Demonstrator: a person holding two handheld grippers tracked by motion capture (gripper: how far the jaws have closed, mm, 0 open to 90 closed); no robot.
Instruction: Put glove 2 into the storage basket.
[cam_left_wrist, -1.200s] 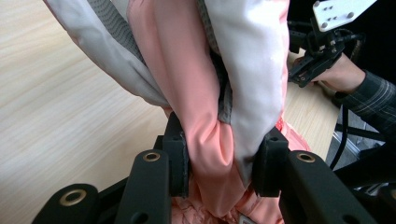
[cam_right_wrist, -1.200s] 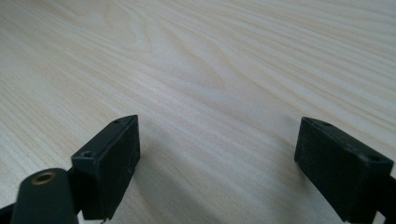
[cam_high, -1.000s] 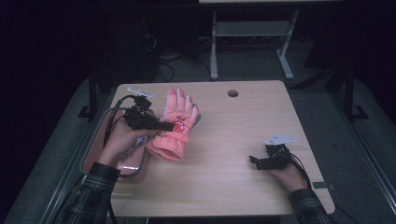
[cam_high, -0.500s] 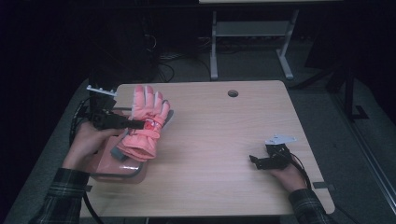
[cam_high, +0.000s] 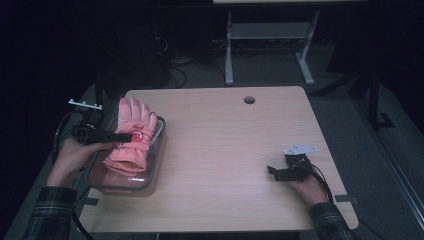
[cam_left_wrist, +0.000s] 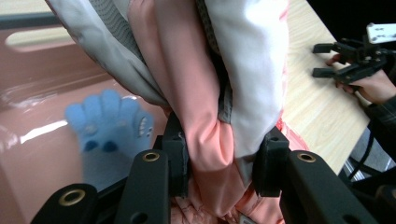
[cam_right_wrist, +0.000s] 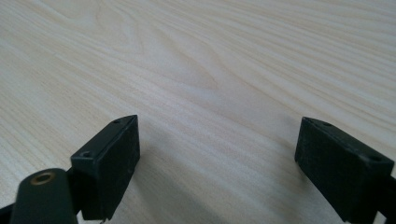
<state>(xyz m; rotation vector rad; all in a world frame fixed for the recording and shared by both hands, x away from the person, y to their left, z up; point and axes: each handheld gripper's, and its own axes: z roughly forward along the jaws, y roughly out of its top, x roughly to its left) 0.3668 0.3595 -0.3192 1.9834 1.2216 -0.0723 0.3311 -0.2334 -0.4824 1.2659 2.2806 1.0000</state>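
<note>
I observed that my left gripper (cam_high: 131, 136), clamped on the padded salmon-pink winter glove (cam_high: 131, 142), carried it leftward across the light wooden table (cam_high: 225, 150). The glove came to hang over the translucent pink plastic tub (cam_high: 150, 176) at the table's left edge.

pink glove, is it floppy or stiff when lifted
Probably floppy: the pink glove bunches and creases where the left claw pinches it. Likely light too, as one pinch carries it over the bin.
</note>
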